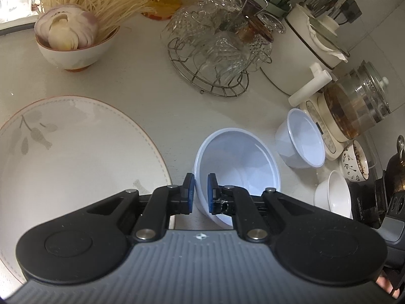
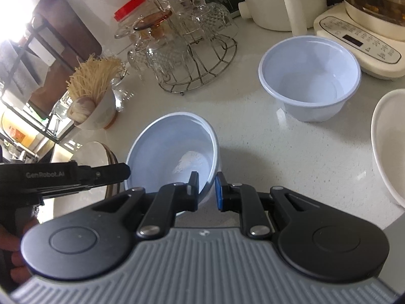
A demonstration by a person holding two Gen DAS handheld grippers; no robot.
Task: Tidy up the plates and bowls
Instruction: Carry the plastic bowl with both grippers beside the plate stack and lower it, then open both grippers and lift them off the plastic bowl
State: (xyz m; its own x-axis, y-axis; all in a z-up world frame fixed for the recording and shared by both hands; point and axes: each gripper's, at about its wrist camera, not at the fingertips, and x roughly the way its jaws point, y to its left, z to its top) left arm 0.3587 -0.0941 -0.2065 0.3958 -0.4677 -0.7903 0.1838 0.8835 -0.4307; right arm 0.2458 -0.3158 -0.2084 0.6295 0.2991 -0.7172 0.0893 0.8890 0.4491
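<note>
- Both grippers, left gripper [image 1: 200, 192] and right gripper [image 2: 207, 190], are clamped on the pale blue bowl [image 2: 174, 149] rim.
- Keep it level; lower it squarely into the second blue bowl [image 2: 310, 76].

Home kitchen counter, glass rack [image 1: 215, 50], electric kettle [image 1: 354, 109], noodle bowl [image 1: 73, 48]

Wire rack [image 1: 210, 76] of upturned glasses, kettle [image 1: 359, 106] nearby.

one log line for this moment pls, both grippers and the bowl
task: organize plates and bowls | left gripper: shut on pale blue bowl rim | right gripper: shut on same bowl's rim | bowl: tilted | second blue bowl: upright on counter
</note>
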